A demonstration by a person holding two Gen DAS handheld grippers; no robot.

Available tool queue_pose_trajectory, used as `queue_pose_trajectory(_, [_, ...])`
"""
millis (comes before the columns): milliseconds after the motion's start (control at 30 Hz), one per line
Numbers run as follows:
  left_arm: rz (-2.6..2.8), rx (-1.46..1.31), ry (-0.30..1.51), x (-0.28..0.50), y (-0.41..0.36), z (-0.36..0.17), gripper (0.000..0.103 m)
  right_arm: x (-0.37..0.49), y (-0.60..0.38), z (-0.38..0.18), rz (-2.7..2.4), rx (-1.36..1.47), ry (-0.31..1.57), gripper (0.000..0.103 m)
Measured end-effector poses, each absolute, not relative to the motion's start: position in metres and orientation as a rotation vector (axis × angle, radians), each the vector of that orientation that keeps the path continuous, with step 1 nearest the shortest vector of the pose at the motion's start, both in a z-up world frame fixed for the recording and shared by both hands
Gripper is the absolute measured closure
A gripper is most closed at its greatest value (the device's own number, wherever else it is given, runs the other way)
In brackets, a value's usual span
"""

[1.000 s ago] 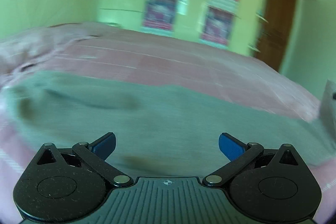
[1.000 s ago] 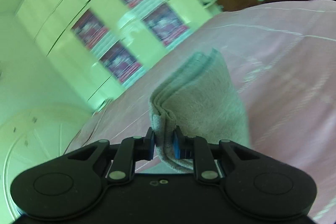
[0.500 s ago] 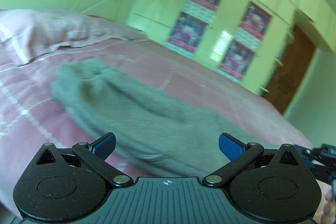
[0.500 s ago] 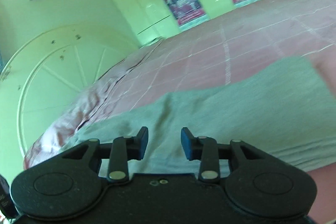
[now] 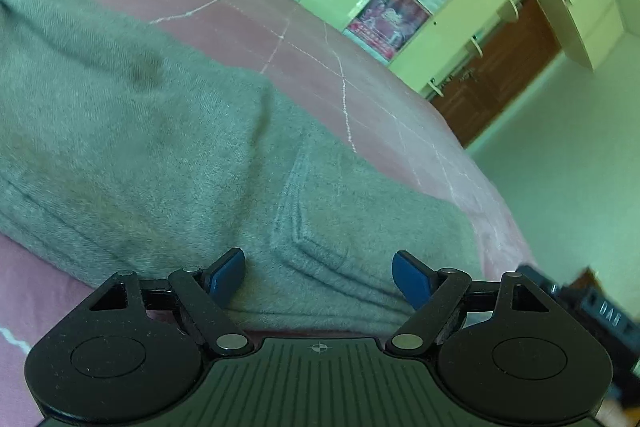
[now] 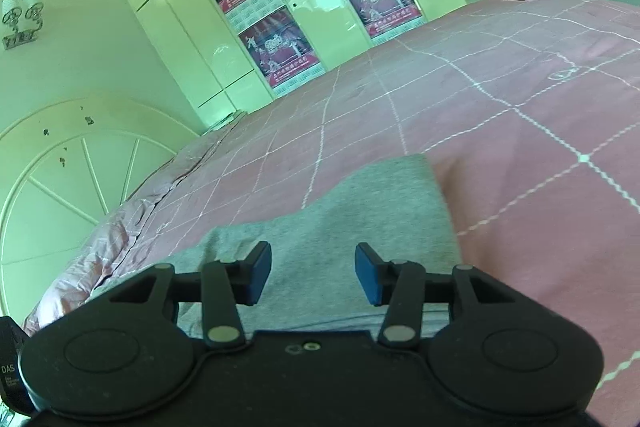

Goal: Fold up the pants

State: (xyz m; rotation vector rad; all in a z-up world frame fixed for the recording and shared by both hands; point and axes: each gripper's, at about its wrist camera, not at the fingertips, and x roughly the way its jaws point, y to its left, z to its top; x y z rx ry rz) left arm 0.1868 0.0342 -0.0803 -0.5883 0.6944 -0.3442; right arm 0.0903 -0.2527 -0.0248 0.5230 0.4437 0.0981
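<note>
Grey pants (image 5: 168, 147) lie folded flat on the pink checked bedspread (image 5: 312, 39). A stitched pocket seam (image 5: 292, 211) shows just ahead of my left gripper (image 5: 319, 275), which is open and empty, low over the pants' near edge. In the right wrist view the pants (image 6: 360, 211) lie under my right gripper (image 6: 313, 273), which is open and empty just above the cloth. The pants' far edge ends at a corner (image 6: 416, 163).
The bedspread (image 6: 500, 99) stretches far and right. A white headboard (image 6: 60, 171) stands at the left, with a rumpled pink pillow (image 6: 104, 247) before it. Cupboards with posters (image 6: 280, 39) line the far wall. A brown door (image 5: 500, 67) is far right.
My right gripper has let go of the folded pants and opened wide; the pants now lie flat. My left gripper, open throughout, has moved closer and lower over the pants.
</note>
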Motion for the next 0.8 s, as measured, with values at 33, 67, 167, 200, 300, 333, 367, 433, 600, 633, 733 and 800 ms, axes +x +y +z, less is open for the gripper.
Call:
queue_pose_trajectory(33, [-0.348, -0.611, 0.699, 0.190, 0.032, -0.081, 0.023, 0.090, -0.257, -0.027, 0.090, 0.537, 0.439, 0.061])
queue_pose_trajectory(67, [-0.351, -0.640, 0.704, 0.193, 0.029, -0.085, 0.023, 0.090, -0.261, -0.029, 0.084, 0.549, 0.436, 0.061])
queue_pose_trajectory(167, [-0.338, -0.704, 0.715, 0.207, 0.022, -0.089, 0.024, 0.089, -0.270, -0.035, 0.075, 0.578, 0.431, 0.060])
queue_pose_trajectory(200, [-0.330, -0.733, 0.712, 0.210, 0.022, -0.091, 0.029, 0.089, -0.272, -0.036, 0.075, 0.589, 0.428, 0.060])
queue_pose_trajectory(300, [-0.310, -0.776, 0.748, 0.218, 0.024, -0.105, 0.086, 0.087, -0.279, -0.041, 0.060, 0.630, 0.418, 0.057])
queue_pose_trajectory(333, [-0.318, -0.772, 0.748, 0.220, 0.023, -0.108, 0.086, 0.087, -0.283, -0.043, 0.052, 0.647, 0.418, 0.056])
queue_pose_trajectory(367, [-0.326, -0.735, 0.745, 0.220, 0.019, -0.109, 0.086, 0.087, -0.286, -0.045, 0.048, 0.661, 0.421, 0.056])
queue_pose_trajectory(433, [-0.333, -0.681, 0.718, 0.216, 0.012, -0.104, 0.087, 0.089, -0.290, -0.051, 0.035, 0.685, 0.434, 0.056])
queue_pose_trajectory(600, [-0.316, -0.599, 0.468, 0.177, 0.014, -0.065, 0.087, 0.088, -0.292, -0.049, 0.043, 0.695, 0.415, 0.053])
queue_pose_trajectory(633, [-0.288, -0.600, 0.516, 0.179, 0.015, -0.074, 0.087, 0.088, -0.292, -0.050, 0.043, 0.694, 0.415, 0.052])
queue_pose_trajectory(733, [-0.234, -0.588, 0.665, 0.194, 0.017, -0.113, 0.085, 0.091, -0.293, -0.051, 0.034, 0.725, 0.420, 0.051])
queue_pose_trajectory(800, [-0.246, -0.586, 0.664, 0.196, 0.016, -0.111, 0.084, 0.087, -0.294, -0.043, 0.080, 0.767, 0.374, 0.052])
